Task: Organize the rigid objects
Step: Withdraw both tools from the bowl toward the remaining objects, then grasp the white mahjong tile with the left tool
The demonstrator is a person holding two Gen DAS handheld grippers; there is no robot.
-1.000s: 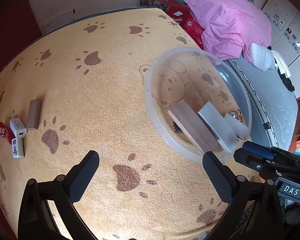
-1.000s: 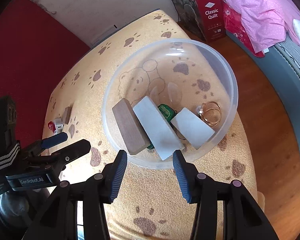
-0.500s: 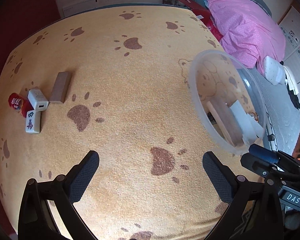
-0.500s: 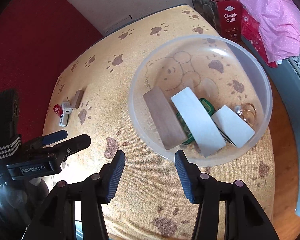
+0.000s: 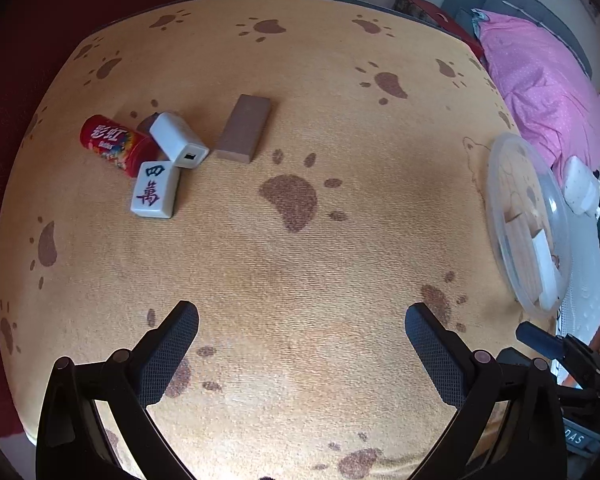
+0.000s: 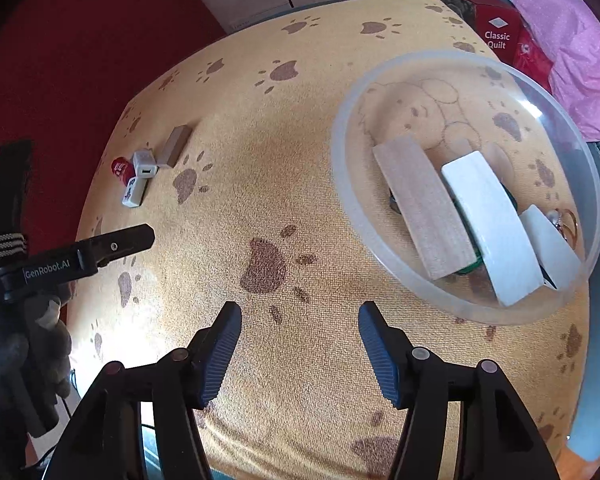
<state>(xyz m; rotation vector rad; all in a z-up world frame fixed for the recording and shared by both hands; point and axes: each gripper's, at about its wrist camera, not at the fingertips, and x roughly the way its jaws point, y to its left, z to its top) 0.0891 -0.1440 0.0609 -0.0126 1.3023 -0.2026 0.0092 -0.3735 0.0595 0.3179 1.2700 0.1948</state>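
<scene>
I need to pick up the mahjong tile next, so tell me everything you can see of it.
The white mahjong tile is a small, glossy rectangular block with rounded edges, looking like hard plastic. It lies flat, face up on the paw-print cloth, showing dark blue and red characters. Its far end lies against the red cylindrical can and the white charger cube, apparently touching both. No gripper touches it.

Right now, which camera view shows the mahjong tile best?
The left wrist view: the mahjong tile lies face up and its characters are readable. In the right wrist view the tile is small, far off and seen obliquely, so its markings blur.
</scene>
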